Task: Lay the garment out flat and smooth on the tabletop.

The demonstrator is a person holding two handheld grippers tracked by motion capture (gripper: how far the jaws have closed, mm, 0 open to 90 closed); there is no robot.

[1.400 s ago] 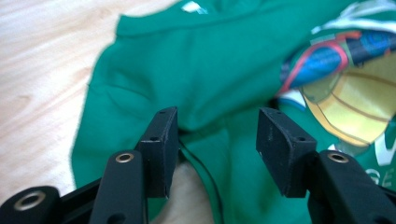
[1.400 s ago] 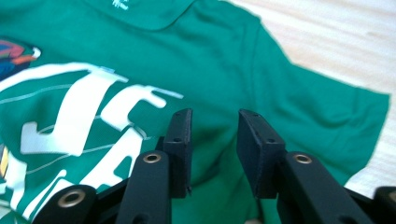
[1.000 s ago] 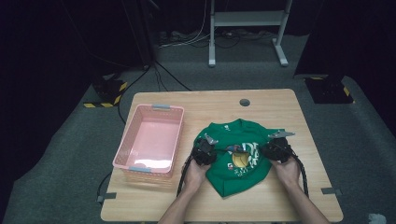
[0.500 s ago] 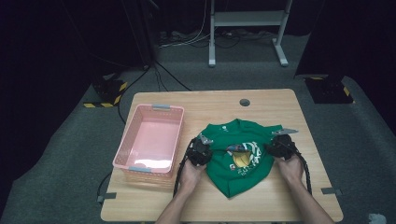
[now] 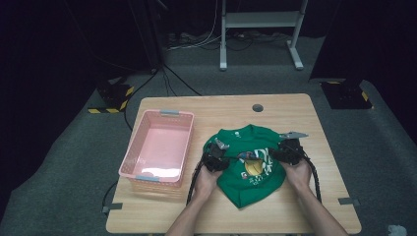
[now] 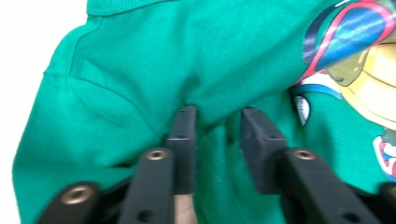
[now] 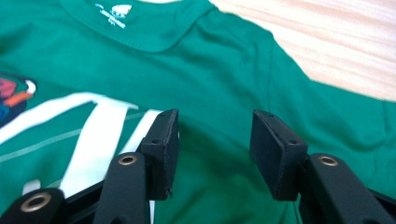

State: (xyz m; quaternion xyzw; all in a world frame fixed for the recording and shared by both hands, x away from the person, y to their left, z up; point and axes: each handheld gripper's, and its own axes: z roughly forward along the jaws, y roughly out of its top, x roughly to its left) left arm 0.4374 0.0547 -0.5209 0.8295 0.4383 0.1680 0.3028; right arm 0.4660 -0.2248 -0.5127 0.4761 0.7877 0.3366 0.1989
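Observation:
A green T-shirt [image 5: 248, 164] with a coloured print lies crumpled on the wooden table [image 5: 295, 211], right of centre. My left gripper [image 5: 221, 160] sits at the shirt's left edge. Its jaws have just been opening. In the left gripper view the gripper [image 6: 217, 116] stands open with a raised fold of the T-shirt [image 6: 140, 56] between the pads, not pinched. My right gripper [image 5: 280, 153] rests at the shirt's right side. Its jaws have also been opening. In the right gripper view the gripper [image 7: 215, 126] hangs open just over the flat T-shirt [image 7: 210, 60], below the collar.
A pink plastic basket [image 5: 160, 114], with nothing in it, stands on the table's left half beside the shirt. A round cable hole [image 5: 257, 107] sits near the far edge. Both forearms come in over the front edge. Bare wood shows to the right and in front.

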